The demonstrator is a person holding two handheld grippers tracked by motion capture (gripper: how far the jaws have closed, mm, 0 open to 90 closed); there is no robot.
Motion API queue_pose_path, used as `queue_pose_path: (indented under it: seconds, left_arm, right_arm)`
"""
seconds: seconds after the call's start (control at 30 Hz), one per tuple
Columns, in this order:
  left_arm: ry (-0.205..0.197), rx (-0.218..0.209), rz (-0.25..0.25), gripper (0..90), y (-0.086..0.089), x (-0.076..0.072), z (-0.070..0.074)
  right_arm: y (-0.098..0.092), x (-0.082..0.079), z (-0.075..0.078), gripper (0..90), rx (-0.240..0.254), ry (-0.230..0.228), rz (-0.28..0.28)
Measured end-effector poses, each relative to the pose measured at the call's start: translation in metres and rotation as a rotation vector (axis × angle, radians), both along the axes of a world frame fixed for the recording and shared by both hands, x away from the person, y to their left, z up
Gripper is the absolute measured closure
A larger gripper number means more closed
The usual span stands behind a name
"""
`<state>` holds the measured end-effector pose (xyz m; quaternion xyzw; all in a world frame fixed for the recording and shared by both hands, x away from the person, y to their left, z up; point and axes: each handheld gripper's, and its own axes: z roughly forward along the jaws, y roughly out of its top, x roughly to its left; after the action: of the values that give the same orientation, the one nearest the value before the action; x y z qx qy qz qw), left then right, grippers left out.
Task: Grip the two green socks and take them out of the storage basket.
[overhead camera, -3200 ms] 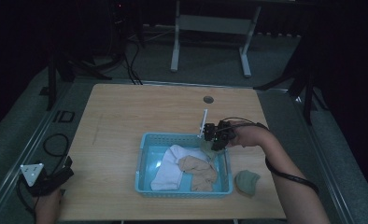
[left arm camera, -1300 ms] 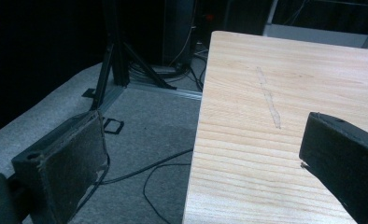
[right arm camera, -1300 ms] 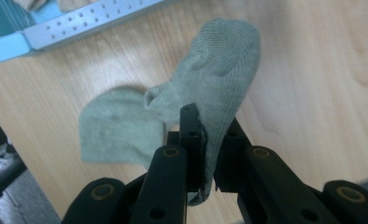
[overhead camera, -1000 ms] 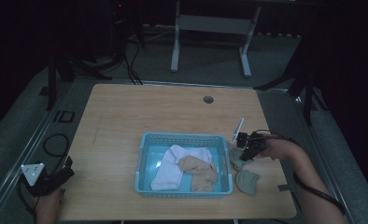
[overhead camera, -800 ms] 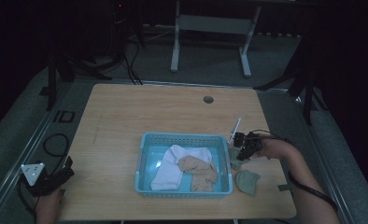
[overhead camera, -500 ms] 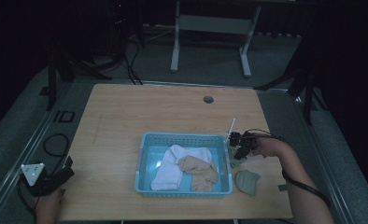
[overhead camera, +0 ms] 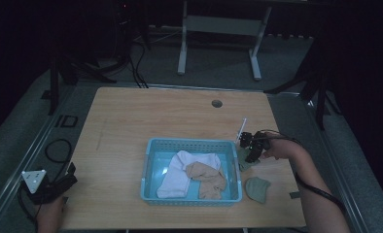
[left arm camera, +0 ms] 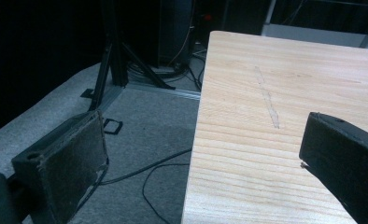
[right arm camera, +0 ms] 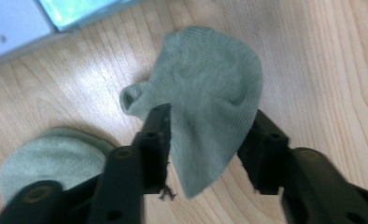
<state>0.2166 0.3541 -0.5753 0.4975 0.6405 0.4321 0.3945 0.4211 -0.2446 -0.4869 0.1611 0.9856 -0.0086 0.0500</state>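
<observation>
Sock fabric, grey-green (right arm camera: 210,112), hangs between my right gripper's (right arm camera: 208,135) two black jaws in the right gripper view, at the centre of the frame. My jaws there have just been opening: they stand spread, the left one touching the sock's edge, the right one behind its far side, and whether either pad presses on the cloth I cannot tell for sure; it looks loose. A second grey-green sock (right arm camera: 51,161) lies flat on the wooden table (right arm camera: 322,60) at the lower left of that frame, partly behind my left jaw. A corner of the blue basket (right arm camera: 18,23) shows at the upper left.

From the high view, my right gripper (overhead camera: 252,149) sits right of centre, just beside the basket's (overhead camera: 192,142) right wall, with the sock under it hard to make out. The other sock (overhead camera: 257,189) lies below it, toward the lower right. Inside the basket rest a white sock (overhead camera: 180,170) and a tan sock (overhead camera: 206,175), touching each other.

My left gripper (overhead camera: 51,187) sits at the lower left, off the table's corner. Its own view shows the jaws spread wide with nothing between them.
</observation>
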Motion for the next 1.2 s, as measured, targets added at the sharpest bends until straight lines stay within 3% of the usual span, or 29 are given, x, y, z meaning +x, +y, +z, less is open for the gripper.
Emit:
queue_pose_path:
  seconds: [0.4,0.67,0.77,1.0,1.2]
  left_arm:
    - [0.001,0.0,0.002,0.7,0.0,0.0,0.0]
    - [0.001,-0.002,0.001,0.7,0.0,0.0,0.0]
    - [0.002,-0.002,0.001,0.7,0.0,0.0,0.0]
    - [0.002,-0.002,0.001,0.7,0.0,0.0,0.0]
    - [0.001,0.001,0.002,0.7,0.0,0.0,0.0]
  right_arm:
    - [-0.022,-0.003,0.011,41.7,0.058,-0.101,-0.094]
    - [-0.039,-0.011,0.004,41.8,0.095,-0.084,-0.159]
    - [-0.05,-0.015,0.002,40.7,0.147,-0.093,-0.201]
    - [-0.071,-0.028,-0.012,38.3,0.212,-0.116,-0.269]
    - [-0.085,-0.036,-0.023,30.3,0.283,-0.159,-0.347]
